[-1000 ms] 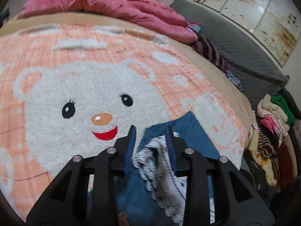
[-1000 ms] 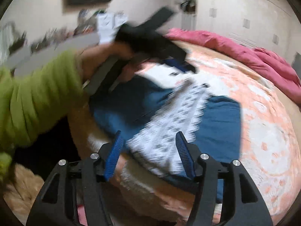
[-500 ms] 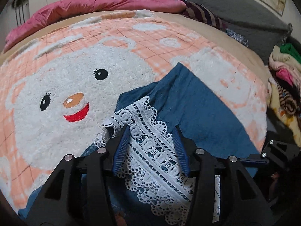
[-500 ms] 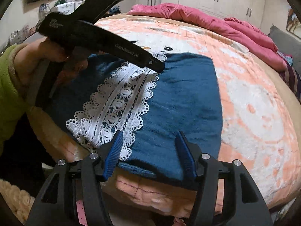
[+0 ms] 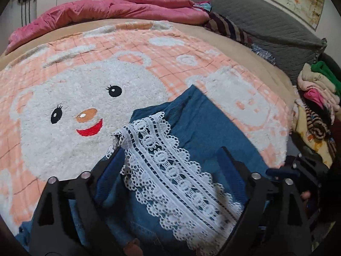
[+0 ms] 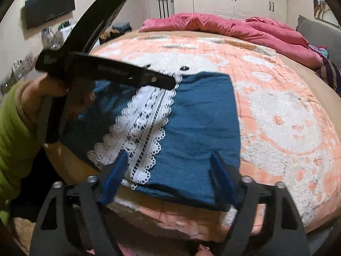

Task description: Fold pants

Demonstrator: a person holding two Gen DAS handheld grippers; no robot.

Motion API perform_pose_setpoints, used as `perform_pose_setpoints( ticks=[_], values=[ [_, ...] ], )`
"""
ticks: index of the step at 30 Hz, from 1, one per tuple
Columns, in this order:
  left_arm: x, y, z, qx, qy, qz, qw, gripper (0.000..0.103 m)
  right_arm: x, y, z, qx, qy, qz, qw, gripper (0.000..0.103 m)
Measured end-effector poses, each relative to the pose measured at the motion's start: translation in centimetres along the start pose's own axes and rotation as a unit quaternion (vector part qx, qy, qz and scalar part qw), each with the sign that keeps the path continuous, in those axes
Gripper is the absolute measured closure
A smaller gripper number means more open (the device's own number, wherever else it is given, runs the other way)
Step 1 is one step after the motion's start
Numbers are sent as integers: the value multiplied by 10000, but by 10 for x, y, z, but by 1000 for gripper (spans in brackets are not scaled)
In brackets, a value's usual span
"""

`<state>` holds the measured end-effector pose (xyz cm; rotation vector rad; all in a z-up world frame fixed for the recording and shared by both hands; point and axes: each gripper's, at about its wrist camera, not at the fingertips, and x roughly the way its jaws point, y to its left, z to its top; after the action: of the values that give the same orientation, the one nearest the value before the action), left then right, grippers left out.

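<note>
Left wrist view: my left gripper (image 5: 170, 160) spread wide over the lace strip (image 5: 170, 166) on folded blue pants (image 5: 213, 132) at bed edge (image 6: 170, 219), right gripper (image 6: 170, 168) also wide, empty.

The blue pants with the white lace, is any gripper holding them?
No. Both the left gripper and the right gripper are open, over the pants, which lie folded on the blanket.
</note>
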<state>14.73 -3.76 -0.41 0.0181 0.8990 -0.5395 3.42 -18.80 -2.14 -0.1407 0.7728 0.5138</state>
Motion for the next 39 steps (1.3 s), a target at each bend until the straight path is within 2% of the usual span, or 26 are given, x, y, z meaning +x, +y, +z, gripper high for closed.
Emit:
perform_pose_setpoints(
  ticks=[5,10,14,24,33,39],
  values=[
    [-19,-4,2,-16,-151,106,9998,10,-13,-2,2,3,-87,-166,9998,12],
    [-38,-6,1,-65,-297,411,9987,10,-23,-7,1,78,-159,-261,9995,9],
    [-56,1,-13,-269,-358,695,9966,10,-26,-9,4,115,-228,-279,9993,8],
    [-117,22,-53,-980,-835,1060,9860,10,-31,-4,8,64,-336,-240,9991,6],
    [-143,26,-94,-1193,-698,1554,9781,10,-36,0,28,88,-522,-152,9985,5],
    [-158,40,-124,-1597,-613,1653,9713,10,-26,15,48,-107,-493,23,9987,5]
  ],
)
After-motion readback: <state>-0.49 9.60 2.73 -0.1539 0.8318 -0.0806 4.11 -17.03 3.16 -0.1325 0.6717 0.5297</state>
